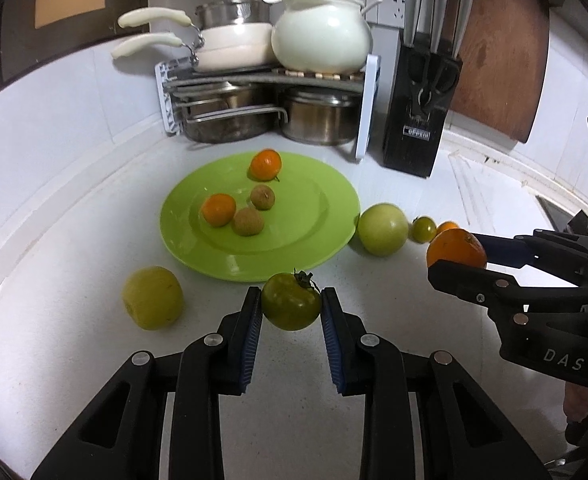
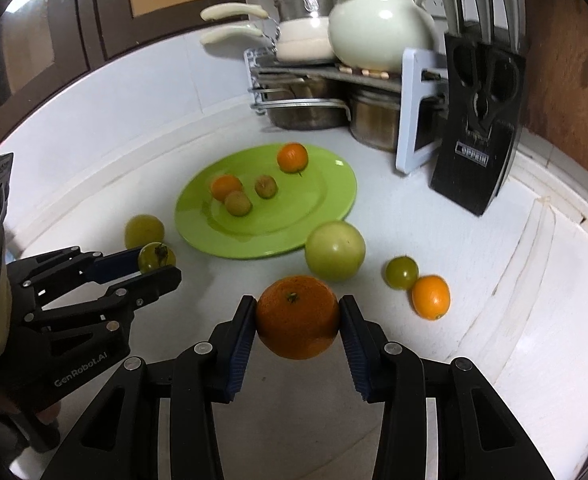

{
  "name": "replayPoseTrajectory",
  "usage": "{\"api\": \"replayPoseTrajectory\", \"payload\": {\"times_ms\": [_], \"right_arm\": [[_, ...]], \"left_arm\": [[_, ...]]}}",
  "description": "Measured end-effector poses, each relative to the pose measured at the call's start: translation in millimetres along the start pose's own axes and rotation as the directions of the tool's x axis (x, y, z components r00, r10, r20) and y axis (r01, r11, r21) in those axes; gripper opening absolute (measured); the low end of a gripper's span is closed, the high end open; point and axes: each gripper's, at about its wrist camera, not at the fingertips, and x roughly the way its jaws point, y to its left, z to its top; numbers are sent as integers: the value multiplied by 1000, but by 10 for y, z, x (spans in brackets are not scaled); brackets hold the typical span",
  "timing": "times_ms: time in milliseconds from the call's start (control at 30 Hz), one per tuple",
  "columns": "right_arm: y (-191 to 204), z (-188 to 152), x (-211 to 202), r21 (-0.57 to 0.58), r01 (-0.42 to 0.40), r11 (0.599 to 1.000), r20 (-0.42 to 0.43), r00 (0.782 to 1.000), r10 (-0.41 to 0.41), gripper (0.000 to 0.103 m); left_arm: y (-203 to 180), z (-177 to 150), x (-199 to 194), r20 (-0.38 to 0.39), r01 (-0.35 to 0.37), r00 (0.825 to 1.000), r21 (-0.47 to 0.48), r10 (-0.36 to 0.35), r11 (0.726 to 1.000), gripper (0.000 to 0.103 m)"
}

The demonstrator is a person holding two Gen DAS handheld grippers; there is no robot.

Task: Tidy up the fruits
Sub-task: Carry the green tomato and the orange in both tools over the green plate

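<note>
White countertop [image 1: 73, 184] filled both of my wrist views, curving into a tiled kitchen corner. At the centre of the work, my left gripper [image 1: 291, 304] was clenched on a green tomato [image 1: 289, 302], its blue pads pressed against both sides and the stem pointing up and to the right. My right gripper [image 2: 298, 316] was clamped on a large orange [image 2: 298, 316] in the same way, one pad on each flank.

Just beyond the tomato lay the green plate [image 1: 314, 240], flat on the counter. On it I saw two small oranges [image 1: 218, 209], one near the far rim and one nearer the middle, and two brownish round fruits [image 1: 248, 221] beside them; what kind those were I could not tell.

Off the plate, a yellow-green fruit [image 1: 153, 297] sat on the counter to its left. To its right rested a large pale green tomato [image 2: 335, 250], near the plate's rim, and further right a small green tomato [image 2: 402, 272] touched a small orange fruit [image 2: 430, 297].

Behind everything stood a metal rack [image 1: 165, 92] with steel pots [image 1: 320, 118] beneath and white pans [image 1: 233, 48] and a white ceramic pot [image 1: 320, 34] on top. A black knife block [image 1: 418, 120] stood to the right of it, against a wooden board [image 1: 502, 60].
</note>
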Motion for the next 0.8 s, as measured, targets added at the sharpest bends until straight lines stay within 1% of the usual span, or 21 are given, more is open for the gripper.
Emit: {"api": "replayPoseTrajectory", "payload": {"times_ms": [100, 200, 433, 633, 800], "right_arm": [[23, 27, -49, -1, -17, 1000, 11, 1000, 17, 43], [58, 66, -96, -3, -35, 999, 18, 999, 35, 43], [96, 235, -175, -17, -66, 998, 52, 996, 66, 43], [130, 423, -193, -40, -77, 996, 82, 993, 80, 43], [146, 621, -134, -64, -89, 994, 101, 990, 95, 43]], "left_arm": [[11, 21, -100, 20, -2, 1000, -14, 2, 1000, 30], [4, 57, -222, 55, -4, 998, -19, 5, 1000, 30], [15, 200, -425, 117, -36, 992, -19, 38, 999, 30], [64, 375, -469, 151, -45, 987, -31, 50, 998, 30], [108, 536, -411, 159, -56, 985, -25, 59, 998, 30]]}}
